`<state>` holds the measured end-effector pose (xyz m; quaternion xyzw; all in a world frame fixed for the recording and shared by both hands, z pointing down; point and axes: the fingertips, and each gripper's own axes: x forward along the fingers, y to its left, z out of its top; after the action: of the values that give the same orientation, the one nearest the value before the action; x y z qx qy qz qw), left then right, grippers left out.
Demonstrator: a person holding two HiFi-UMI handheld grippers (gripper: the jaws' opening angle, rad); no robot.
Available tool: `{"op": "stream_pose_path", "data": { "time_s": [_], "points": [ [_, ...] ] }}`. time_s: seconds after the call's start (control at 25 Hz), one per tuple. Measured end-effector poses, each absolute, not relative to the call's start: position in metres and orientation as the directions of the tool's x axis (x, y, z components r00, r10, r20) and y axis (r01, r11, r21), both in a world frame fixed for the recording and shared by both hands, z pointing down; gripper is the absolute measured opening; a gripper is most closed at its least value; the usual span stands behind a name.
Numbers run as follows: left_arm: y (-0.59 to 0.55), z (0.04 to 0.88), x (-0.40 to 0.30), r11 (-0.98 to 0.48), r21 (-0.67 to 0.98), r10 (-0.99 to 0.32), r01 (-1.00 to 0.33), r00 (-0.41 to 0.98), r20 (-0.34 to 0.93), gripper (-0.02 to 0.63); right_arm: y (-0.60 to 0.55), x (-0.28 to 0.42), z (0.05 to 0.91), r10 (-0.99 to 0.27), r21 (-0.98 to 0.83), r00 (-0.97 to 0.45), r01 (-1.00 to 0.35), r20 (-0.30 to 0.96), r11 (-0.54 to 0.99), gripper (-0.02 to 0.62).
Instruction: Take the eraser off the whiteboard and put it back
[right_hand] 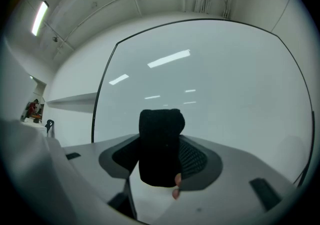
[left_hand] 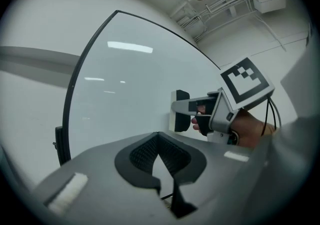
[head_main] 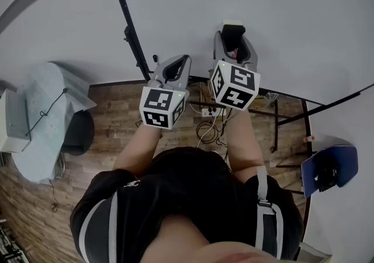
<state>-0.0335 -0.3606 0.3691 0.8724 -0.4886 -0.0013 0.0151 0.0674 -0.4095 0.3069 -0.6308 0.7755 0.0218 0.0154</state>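
Observation:
The whiteboard stands upright straight ahead of me and fills both gripper views. My right gripper is shut on the eraser, a white block with black felt, and holds it level up against the board. In the right gripper view the eraser stands upright between the pads of that gripper. From the left gripper view the eraser has its white end at the board; whether it touches I cannot tell. My left gripper hovers beside it, lower and to the left, shut on nothing.
The board's black frame edge slants down at the left. Below lie a wooden floor with cables, black stand legs, a blue chair at the right and a grey covered object at the left.

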Motion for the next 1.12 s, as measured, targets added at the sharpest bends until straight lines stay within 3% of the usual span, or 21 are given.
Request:
{"op": "stream_pose_path", "data": {
  "time_s": [0.6,0.96,1.12],
  "points": [
    [-0.382,0.369,-0.072,-0.494,0.032,-0.869,-0.869,0.495,0.014,0.006,-0.452,0.041,0.294,-0.996,0.044,-0.073,-0.997,-0.059,0.07,0.229],
    [-0.389,0.366,-0.065,-0.519,0.034,-0.854,-0.854,0.52,0.008,0.006,-0.45,0.042,0.289,-0.994,0.035,-0.073,-0.997,-0.086,0.07,0.258],
    [-0.387,0.363,-0.062,-0.525,0.035,-0.851,-0.85,0.526,0.001,0.007,-0.435,0.044,0.278,-0.982,0.028,-0.098,-0.995,-0.159,0.094,0.272]
  ]
}}
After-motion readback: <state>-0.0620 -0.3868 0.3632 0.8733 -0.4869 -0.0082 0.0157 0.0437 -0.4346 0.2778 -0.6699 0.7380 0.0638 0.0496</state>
